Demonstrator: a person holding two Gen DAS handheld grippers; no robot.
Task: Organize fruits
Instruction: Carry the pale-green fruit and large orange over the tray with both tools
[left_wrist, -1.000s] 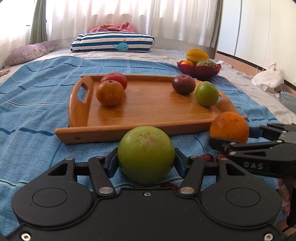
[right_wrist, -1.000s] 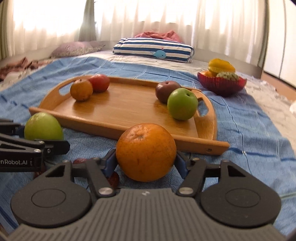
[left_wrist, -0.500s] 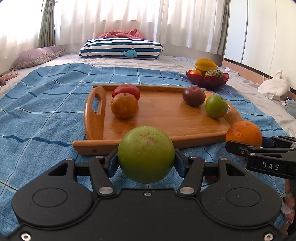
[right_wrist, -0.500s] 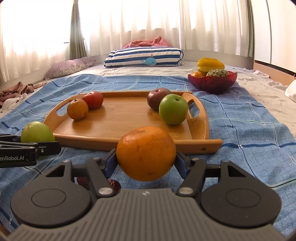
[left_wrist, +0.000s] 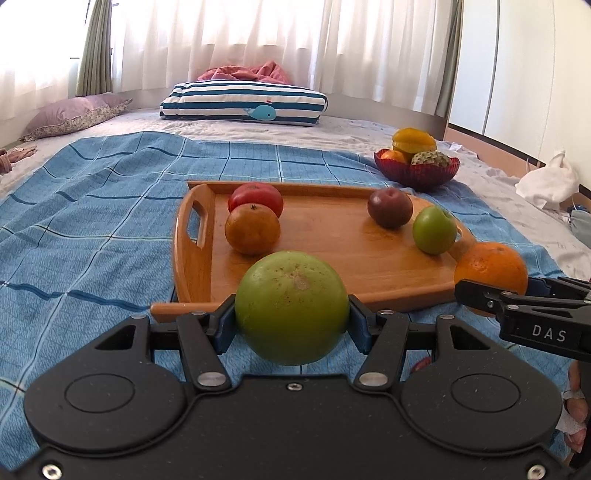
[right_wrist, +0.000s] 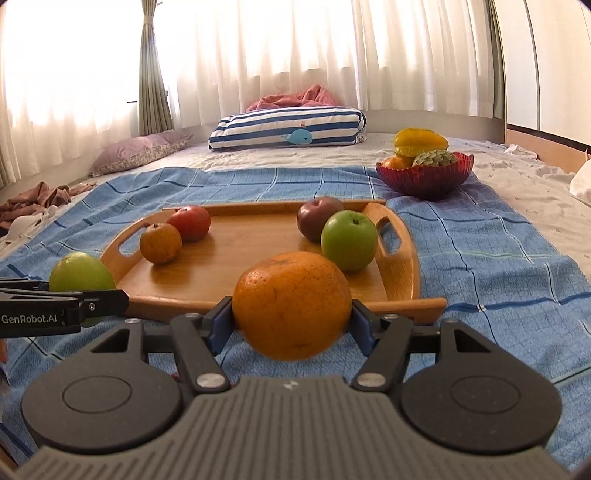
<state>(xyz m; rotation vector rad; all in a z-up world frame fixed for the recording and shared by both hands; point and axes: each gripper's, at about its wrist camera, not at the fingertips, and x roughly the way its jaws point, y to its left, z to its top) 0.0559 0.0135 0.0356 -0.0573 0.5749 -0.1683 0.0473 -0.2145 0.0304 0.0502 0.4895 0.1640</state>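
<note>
My left gripper (left_wrist: 291, 325) is shut on a large green fruit (left_wrist: 291, 306), held above the blue blanket just short of the wooden tray (left_wrist: 332, 266). My right gripper (right_wrist: 291, 321) is shut on a big orange (right_wrist: 291, 304), also in front of the tray (right_wrist: 258, 280). On the tray lie a red tomato (left_wrist: 255, 199), a small orange fruit (left_wrist: 252, 229), a dark plum (left_wrist: 389, 207) and a green apple (left_wrist: 434, 229). In the left wrist view, the right gripper with the orange (left_wrist: 491, 269) shows at the right. In the right wrist view, the green fruit (right_wrist: 82, 277) shows at the left.
A red bowl (left_wrist: 416, 171) with star fruit and other fruit stands beyond the tray's right end. A striped whale pillow (left_wrist: 243, 105) and a purple pillow (left_wrist: 74, 116) lie at the head of the bed. White cloth (left_wrist: 546, 184) lies at the right. Small dark red fruits lie under the grippers.
Both grippers have risen and drawn back a little, so the tray looks smaller and farther. The right wrist view has levelled out. Both fruits stay gripped.
</note>
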